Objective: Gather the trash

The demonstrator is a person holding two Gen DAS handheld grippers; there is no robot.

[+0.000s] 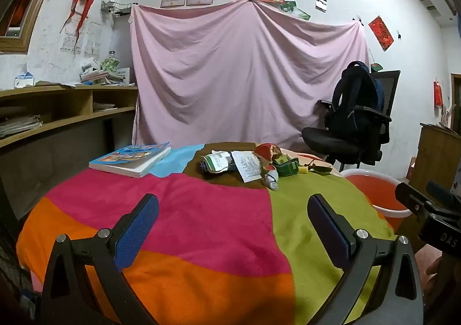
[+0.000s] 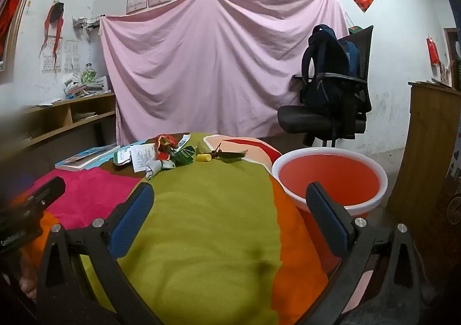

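A pile of trash (image 1: 250, 165) lies at the far side of the table on a multicoloured cloth (image 1: 201, 215): torn paper, a printed slip, red and green wrappers, a small yellow piece (image 2: 204, 157) and dark leafy scraps (image 2: 230, 154). In the right wrist view the same pile (image 2: 161, 156) is far and left of centre. My left gripper (image 1: 232, 209) hovers open over the pink and green cloth, well short of the pile, with nothing between its blue pads. My right gripper (image 2: 230, 198) is open too, above the green patch. An orange bucket with a white rim (image 2: 331, 178) stands beside the table on the right.
A book (image 1: 131, 158) lies at the table's far left. A black office chair with a dark backpack (image 2: 331, 88) stands behind the bucket. Wooden shelves (image 1: 57, 106) run along the left wall, a wooden cabinet (image 2: 432, 137) stands at right. A pink sheet (image 1: 245, 74) hangs behind.
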